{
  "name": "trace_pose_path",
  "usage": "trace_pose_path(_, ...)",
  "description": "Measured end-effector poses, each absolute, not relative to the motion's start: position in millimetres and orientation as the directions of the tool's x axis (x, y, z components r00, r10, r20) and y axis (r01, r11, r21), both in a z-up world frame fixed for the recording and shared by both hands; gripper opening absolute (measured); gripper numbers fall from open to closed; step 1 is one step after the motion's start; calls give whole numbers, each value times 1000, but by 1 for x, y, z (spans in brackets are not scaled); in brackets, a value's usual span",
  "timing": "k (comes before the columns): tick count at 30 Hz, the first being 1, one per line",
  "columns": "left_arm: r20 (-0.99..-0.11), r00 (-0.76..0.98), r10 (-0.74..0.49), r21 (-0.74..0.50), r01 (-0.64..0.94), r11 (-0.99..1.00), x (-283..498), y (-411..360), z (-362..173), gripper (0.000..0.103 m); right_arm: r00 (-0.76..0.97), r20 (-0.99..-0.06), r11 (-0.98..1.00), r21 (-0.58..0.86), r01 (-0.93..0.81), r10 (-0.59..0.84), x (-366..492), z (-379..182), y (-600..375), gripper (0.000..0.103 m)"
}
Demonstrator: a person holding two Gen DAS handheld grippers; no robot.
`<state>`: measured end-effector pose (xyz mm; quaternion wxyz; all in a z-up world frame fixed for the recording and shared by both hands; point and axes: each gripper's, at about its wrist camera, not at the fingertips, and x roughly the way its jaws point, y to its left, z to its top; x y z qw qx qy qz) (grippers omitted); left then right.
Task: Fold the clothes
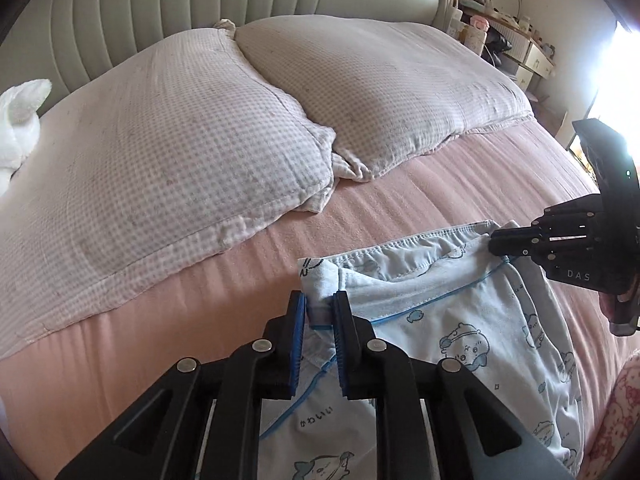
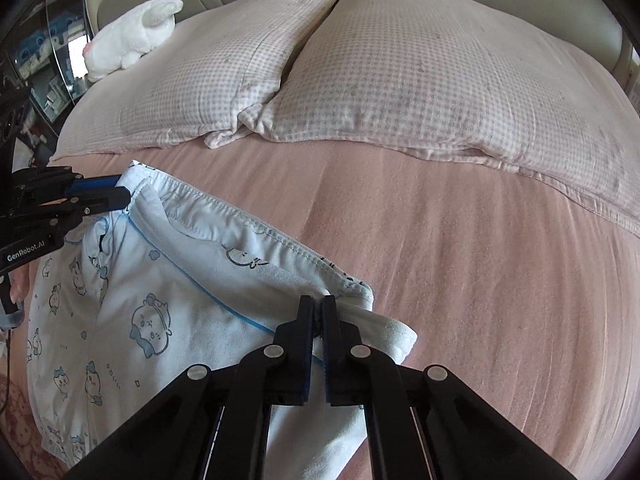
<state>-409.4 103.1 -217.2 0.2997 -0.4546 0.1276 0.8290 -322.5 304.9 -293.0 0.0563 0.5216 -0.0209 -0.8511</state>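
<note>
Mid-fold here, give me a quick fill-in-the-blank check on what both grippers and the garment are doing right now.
1. The left gripper and right gripper are both shut on the light ____ printed garment.
2. The garment lies on a ____ bedsheet.
3. Behind it lie ____ checked pillows.
4. A white ____ toy sits beside the pillows.

Missing words: blue; pink; two; plush
</note>
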Motion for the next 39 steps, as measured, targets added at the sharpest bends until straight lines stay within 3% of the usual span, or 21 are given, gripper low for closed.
trace_pose_path(6,-818,-425,388,-15,-659,-752,-400,116,-198,43,-487,-868,-994,64,89,-100,-335,-274,301,4)
trace_pose_path(8,-819,-402,410,-32,-681,-732,-396,127,-196,63,-491,-864,-993,71,92,-108,-340,-270,306,9)
trace_pose_path(10,-839,-379,390,-25,-690,-723,-395,139,-205,64,-471,-872,-988,79,132,-132,-347,-277,296,39)
trace_pose_path(11,-852,-367,373,-17,-693,-721,-396,144,-212,64,-466,-876,-988,65,139,-123,-344,-280,296,61)
trace_pose_path(12,-865,-355,355,-10,-696,-718,-396,150,-219,64,-461,-880,-988,52,146,-114,-342,-283,297,67)
trace_pose_path(13,-874,-353,334,2,-690,-724,-397,153,-226,60,-457,-883,-988,39,152,-105,-339,-286,298,67)
trace_pose_path(14,-883,-352,312,10,-678,-735,-399,154,-232,41,-459,-883,-989,31,145,-95,-336,-288,303,67)
trace_pose_path(16,-890,-341,303,-8,-652,-759,-404,151,-241,24,-470,-879,-993,33,118,-85,-333,-290,312,58)
trace_pose_path(17,-888,-339,311,-26,-638,-770,-406,149,-242,22,-477,-874,-994,52,95,-91,-334,-289,317,51)
trace_pose_path(18,-884,-340,321,-41,-627,-778,-406,146,-242,21,-484,-870,-995,71,73,-97,-334,-289,322,36)
trace_pose_path(21,-871,-361,333,-51,-609,-792,-403,141,-237,10,-483,-865,-991,129,47,-136,-337,-285,336,15)
trace_pose_path(22,-865,-372,336,-50,-604,-795,-400,139,-235,8,-485,-863,-990,132,49,-139,-336,-283,337,10)
trace_pose_path(26,-843,-399,362,-61,-597,-800,-391,133,-223,6,-498,-856,-990,120,69,-138,-331,-274,335,6)
trace_pose_path(31,-825,-393,407,-92,-616,-782,-392,129,-212,7,-520,-845,-992,117,52,-126,-325,-260,347,3)
trace_pose_path(34,-856,-365,366,-68,-621,-781,-398,140,-220,11,-530,-837,-990,137,37,-136,-329,-257,352,3)
trace_pose_path(36,-870,-365,331,-36,-622,-782,-396,148,-227,22,-507,-844,-983,174,49,-175,-338,-263,348,4)
trace_pose_path(38,-875,-345,339,-58,-621,-781,-393,150,-233,59,-486,-857,-985,148,83,-170,-339,-270,337,4)
trace_pose_path(39,-872,-340,352,-74,-619,-782,-391,151,-234,63,-476,-863,-986,135,101,-167,-340,-273,331,4)
